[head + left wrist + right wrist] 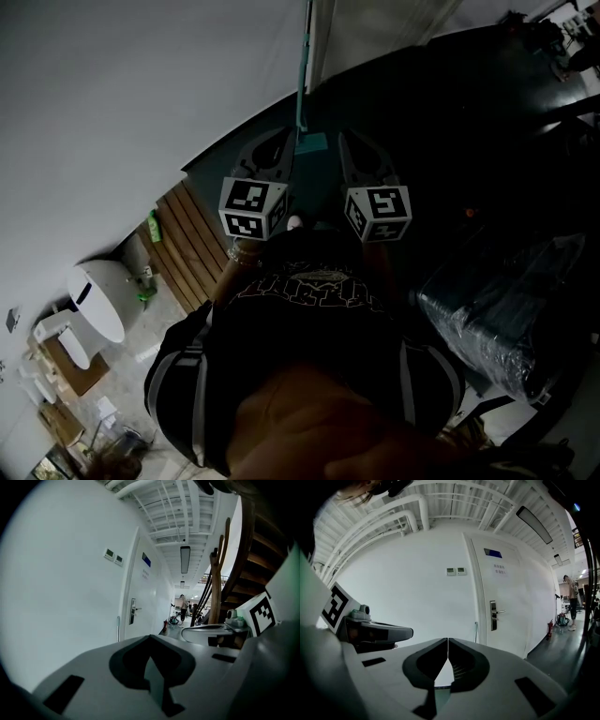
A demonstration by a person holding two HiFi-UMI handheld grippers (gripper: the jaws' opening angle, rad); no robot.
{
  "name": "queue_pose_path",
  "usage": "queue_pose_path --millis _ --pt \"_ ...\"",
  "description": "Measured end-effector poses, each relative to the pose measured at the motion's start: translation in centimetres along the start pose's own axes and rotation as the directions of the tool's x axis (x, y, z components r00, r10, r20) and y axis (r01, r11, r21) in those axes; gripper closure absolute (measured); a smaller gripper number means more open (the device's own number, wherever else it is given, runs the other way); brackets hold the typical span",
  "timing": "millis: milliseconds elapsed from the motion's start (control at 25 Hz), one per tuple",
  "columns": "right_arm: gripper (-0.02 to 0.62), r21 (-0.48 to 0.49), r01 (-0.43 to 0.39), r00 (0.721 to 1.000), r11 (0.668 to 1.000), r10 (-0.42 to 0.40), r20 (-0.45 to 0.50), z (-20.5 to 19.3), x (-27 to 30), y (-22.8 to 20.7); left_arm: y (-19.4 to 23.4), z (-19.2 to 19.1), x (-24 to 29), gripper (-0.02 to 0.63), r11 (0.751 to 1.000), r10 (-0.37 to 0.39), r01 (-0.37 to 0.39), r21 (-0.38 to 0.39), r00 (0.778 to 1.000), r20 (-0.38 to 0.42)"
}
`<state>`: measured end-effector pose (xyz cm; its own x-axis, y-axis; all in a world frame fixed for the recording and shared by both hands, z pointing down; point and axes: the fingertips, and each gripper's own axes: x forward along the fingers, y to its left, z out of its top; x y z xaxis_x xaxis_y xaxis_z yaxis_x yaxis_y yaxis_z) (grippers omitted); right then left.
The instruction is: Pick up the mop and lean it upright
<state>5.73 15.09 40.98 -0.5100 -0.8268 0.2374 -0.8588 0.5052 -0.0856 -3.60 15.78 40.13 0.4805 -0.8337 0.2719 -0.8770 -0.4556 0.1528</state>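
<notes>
Leaning apparently upright, mop [302, 94] sits just beyond left gripper [281, 141] and right gripper [349, 141], both closed empty

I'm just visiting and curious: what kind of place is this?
Probably a corridor in an office or lab building: a white door with a blue sign, wall control panels, exposed ceiling pipes.

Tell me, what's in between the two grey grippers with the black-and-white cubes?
The long teal mop: in the head view its lower end shows in the gap between the left gripper and the right gripper.
</notes>
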Motion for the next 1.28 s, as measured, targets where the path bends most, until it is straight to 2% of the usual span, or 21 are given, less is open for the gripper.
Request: queue_pose_path --millis 400,880,1280 --pt "0.575 -0.001 0.001 1.000 1.000 -0.001 -0.020 0.6 3.8 -1.9 2.6 1.1 3.0 0.569 1.000 0.002 -0.002 -0.009 1.000 0.002" --pt "0.575 -0.024 -0.088 0.996 0.996 0.088 -0.015 3.4 13.5 -6.9 7.3 4.2 11.8 0.569 0.997 0.067 -0.067 -0.031 0.998 0.014" --pt "0.575 -0.038 -0.147 0.989 0.988 0.146 -0.025 4.5 18.0 -11.1 8.6 5.5 16.4 0.569 0.989 0.137 -0.136 -0.055 0.990 0.014"
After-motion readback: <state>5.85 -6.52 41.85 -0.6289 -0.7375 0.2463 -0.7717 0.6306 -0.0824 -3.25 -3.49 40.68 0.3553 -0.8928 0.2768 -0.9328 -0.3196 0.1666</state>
